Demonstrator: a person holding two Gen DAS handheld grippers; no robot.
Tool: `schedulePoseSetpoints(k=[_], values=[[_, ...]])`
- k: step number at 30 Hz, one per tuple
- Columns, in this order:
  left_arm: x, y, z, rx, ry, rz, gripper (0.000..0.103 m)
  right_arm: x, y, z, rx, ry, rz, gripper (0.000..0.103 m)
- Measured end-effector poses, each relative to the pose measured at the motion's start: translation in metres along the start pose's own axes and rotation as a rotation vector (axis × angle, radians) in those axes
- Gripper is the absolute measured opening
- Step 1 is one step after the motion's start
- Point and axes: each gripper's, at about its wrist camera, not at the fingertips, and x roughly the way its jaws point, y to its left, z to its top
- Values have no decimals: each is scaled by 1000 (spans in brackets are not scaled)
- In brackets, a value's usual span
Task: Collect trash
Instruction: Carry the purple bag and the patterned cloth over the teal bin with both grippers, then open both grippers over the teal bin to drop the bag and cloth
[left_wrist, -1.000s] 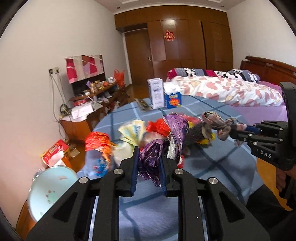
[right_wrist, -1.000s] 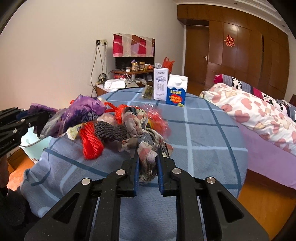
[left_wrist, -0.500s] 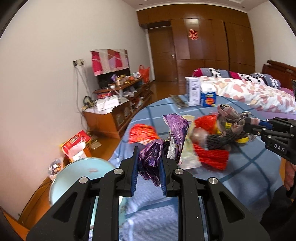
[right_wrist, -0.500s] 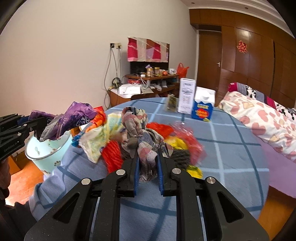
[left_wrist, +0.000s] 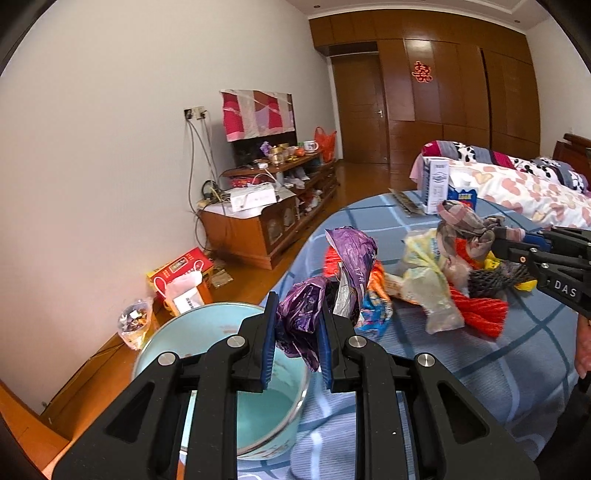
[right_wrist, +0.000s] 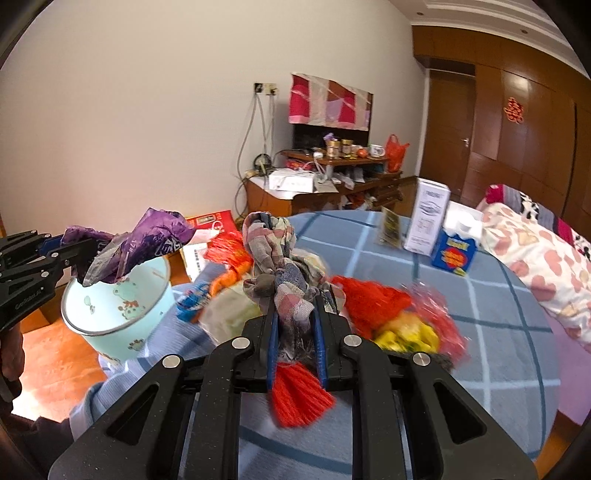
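While each hand-held gripper was clamped on trash — left (left_wrist: 297, 339) on a purple wrapper (left_wrist: 303, 321) above the blue bin (left_wrist: 177, 332), right (right_wrist: 295, 343) on a checked rag (right_wrist: 284, 288) — nothing was dropped yet; most litter (right_wrist: 373, 302) remained on the worktop (right_wrist: 480, 332).

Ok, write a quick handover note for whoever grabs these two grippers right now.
Left gripper: shut on the crumpled purple plastic wrapper, above the light blue enamel basin beside the table.
Right gripper: shut on the plaid cloth rag.
Done: nothing visible in the basin.
Left: drop both, then clear the red mesh netting and remaining wrappers from the blue checked tablecloth.
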Motion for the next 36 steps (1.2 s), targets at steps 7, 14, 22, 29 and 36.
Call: schedulePoseSetpoints(k=[7,14,22,29,36], values=[[-2,19,-6,-15,8,49,20,19,29,15,-43,-2,41,17],[0,39,-11,-30,24,114,20,36,53,26,-75,0,82,17],[4,58,-17,-54,37,166,21,55,76,34,-107,7,116,17],[6,77,-24,-77,51,218,21,67,95,34,-136,19,146,17],[8,86,-32,-89,84,254,21,77,115,36,-162,28,176,17]])
